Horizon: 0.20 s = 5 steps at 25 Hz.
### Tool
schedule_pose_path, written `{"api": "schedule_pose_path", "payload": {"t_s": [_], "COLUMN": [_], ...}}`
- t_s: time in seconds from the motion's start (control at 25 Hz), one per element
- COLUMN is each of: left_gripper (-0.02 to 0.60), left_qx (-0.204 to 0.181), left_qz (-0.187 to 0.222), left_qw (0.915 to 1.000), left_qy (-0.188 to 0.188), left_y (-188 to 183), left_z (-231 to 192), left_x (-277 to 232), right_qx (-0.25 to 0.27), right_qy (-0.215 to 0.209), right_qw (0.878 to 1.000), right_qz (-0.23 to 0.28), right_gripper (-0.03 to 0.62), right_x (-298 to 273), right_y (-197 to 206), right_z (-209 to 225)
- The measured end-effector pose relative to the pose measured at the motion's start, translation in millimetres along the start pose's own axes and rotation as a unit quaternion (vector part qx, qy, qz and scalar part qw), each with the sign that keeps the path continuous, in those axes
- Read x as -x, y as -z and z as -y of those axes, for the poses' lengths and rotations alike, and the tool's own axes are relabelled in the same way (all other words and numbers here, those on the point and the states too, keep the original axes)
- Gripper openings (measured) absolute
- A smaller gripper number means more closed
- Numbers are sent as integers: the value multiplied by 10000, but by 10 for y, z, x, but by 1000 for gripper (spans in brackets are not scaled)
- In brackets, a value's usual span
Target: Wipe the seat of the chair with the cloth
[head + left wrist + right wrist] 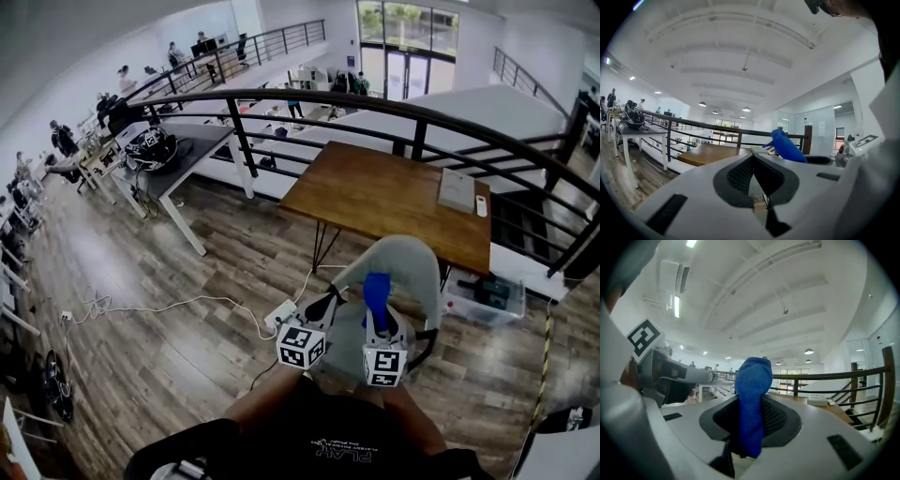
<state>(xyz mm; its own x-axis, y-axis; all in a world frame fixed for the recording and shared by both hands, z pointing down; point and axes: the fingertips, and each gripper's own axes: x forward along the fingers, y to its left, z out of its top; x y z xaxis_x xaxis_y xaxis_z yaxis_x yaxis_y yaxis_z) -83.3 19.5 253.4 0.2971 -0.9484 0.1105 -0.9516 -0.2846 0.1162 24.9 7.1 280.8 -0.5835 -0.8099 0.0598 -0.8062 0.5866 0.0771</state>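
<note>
Cloth [752, 380] is pinched upright in the closed right gripper [751, 416], raised above the chair [401, 264] for wiping; the left gripper [753, 174] is held shut, empty, alongside.

blue cloth [751, 394] | bunched, upright in right tongs [752, 427] | grey chair [403, 267] beneath

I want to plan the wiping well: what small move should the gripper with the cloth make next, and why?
Probably tilt and lower the right gripper toward the seat of the grey shell chair. Its jaws are shut on the blue woven cloth, which sticks up in the air, apart from the chair; the seat is not yet touched.
</note>
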Motion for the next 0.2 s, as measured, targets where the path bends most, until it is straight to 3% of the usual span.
{"api": "schedule_pose_path", "payload": {"t_s": [0.2], "left_gripper": [2], "left_qx": [-47], "left_qz": [-80], "left_qw": [9999], "left_qy": [60], "left_y": [28], "left_z": [13], "left_x": [-50], "right_qx": [-15], "right_qy": [-97], "right_qw": [10000], "right_qz": [13], "right_gripper": [119], "right_x": [-15], "right_y": [-8], "right_z": [-42]}}
